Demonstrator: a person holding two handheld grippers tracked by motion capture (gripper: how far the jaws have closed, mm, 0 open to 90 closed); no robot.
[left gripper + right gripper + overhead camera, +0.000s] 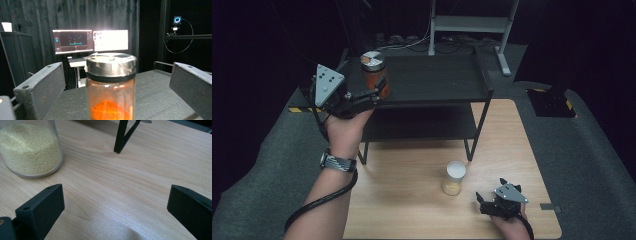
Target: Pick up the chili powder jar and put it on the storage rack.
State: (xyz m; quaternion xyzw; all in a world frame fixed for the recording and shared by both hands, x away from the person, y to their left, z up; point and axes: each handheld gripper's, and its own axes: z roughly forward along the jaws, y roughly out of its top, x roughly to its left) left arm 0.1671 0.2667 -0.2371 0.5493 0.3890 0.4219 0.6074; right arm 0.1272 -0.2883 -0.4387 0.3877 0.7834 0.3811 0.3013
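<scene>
1. On the top shelf (pixel 432 80) of the black rack, near its left front corner, stands the orange jar (pixel 374 75), upright, lid taped.
2. Left gripper (pixel 379 94) reaches up to it; jaws spread wide, jar between them, neither touching in the left gripper view, so nothing gripped.
3. Likely a pick or a just-finished placement; cannot tell which.
4. Right gripper (pixel 482 201) rests low on the bench (pixel 412 200), jaws released, empty, probably parked.
5. Grain jar (pixel 453 178) stands just beside it, apart.

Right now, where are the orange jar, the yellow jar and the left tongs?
orange jar (pixel 110 100), left gripper view, glass body.
yellow jar (pixel 454 178), high view, side wall.
left tongs (pixel 381 91), high view, between the tips.
</scene>
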